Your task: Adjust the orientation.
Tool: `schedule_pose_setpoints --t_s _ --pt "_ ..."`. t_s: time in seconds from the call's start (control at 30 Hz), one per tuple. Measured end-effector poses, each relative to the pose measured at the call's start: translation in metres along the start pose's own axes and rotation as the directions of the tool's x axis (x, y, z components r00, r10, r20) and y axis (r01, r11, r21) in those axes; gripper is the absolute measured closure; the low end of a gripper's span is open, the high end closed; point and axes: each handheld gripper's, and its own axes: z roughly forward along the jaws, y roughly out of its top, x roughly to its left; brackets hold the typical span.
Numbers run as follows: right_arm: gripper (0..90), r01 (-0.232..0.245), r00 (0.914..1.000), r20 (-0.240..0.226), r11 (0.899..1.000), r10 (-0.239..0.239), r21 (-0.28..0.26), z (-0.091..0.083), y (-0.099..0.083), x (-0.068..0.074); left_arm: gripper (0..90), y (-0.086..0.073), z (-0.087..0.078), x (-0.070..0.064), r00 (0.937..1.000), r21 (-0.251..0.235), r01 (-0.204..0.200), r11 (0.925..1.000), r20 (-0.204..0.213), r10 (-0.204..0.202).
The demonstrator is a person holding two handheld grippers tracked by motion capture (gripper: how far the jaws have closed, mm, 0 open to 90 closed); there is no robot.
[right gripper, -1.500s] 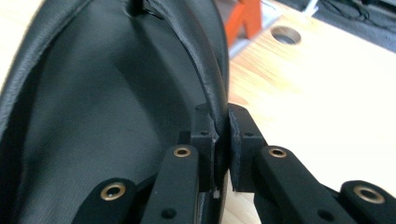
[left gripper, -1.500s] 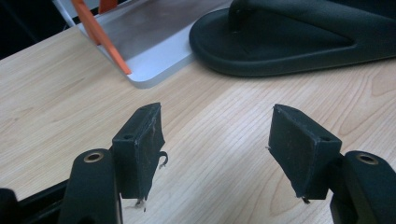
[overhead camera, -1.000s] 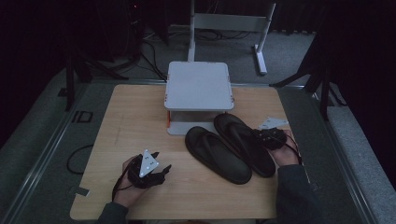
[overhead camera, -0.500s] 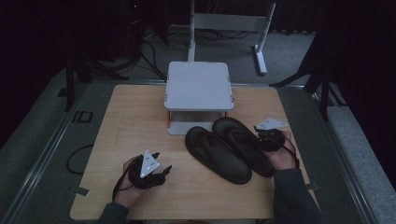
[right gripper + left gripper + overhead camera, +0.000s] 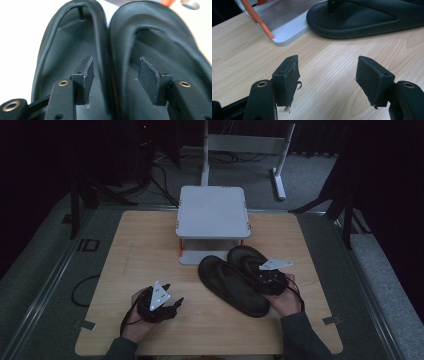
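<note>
Landmark: the grey stand [image 5: 212,212] at the rear centre of the tabletop [image 5: 135,255]. Left tongs [image 5: 167,304] sit well in front of the stand and to its left, low over bare wood, spread, holding nothing. A pair of black sandals [image 5: 232,282] lies side by side just in front of the stand, toes touching its base. Right tongs [image 5: 265,276] are over the sandals' heel end, spread, straddling the two touching inner edges. Risk, as judged: closing here could pinch both edges together, so one sandal drags the other, or slips free.
</note>
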Motion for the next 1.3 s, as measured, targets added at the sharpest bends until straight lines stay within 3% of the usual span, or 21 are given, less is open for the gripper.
schedule_pose_setpoints --t_s 0.13,0.23,0.4,0.47,0.53,0.73,0.9,1.3 --pt "46.4 0.023 0.9995 0.022 0.999 -0.024 0.035 0.015 0.001 0.006 35.2 0.000 0.001 -0.001 1.0000 0.003 -0.003 1.0000 0.000 0.003" --pt "53.0 0.006 0.9997 0.025 0.998 -0.007 0.061 0.023 -0.001 0.006 35.2 -0.001 0.001 -0.001 1.0000 0.002 -0.002 1.0000 0.001 0.002" --pt "70.0 0.025 0.9990 0.036 0.998 -0.027 0.062 0.023 -0.001 0.009 35.2 -0.001 0.001 -0.001 1.0000 0.004 -0.001 1.0000 0.002 0.001" --pt "74.8 0.032 0.9992 0.020 0.997 -0.033 0.066 0.022 -0.001 0.009 35.2 -0.001 0.001 -0.001 1.0000 0.004 0.000 1.0000 0.002 0.000" --pt "75.6 0.064 0.9972 0.035 0.996 -0.067 0.067 0.020 -0.001 0.014 35.2 -0.001 0.001 -0.001 1.0000 0.005 0.001 1.0000 0.001 -0.001" --pt "76.3 0.113 0.9935 0.006 0.992 -0.114 0.056 0.015 0.000 0.032 35.2 -0.001 0.000 0.001 1.0000 0.001 0.006 1.0000 -0.003 -0.006" --pt "76.2 0.107 0.9939 -0.032 0.994 -0.106 0.031 0.015 0.004 0.052 35.2 -0.002 -0.001 0.003 0.9999 -0.003 0.015 0.9999 -0.006 -0.015" --pt "76.1 0.133 0.9857 -0.110 0.990 -0.128 0.045 0.053 0.025 0.098 35.2 -0.004 -0.002 0.003 0.9999 0.002 0.015 0.9999 -0.008 -0.015"
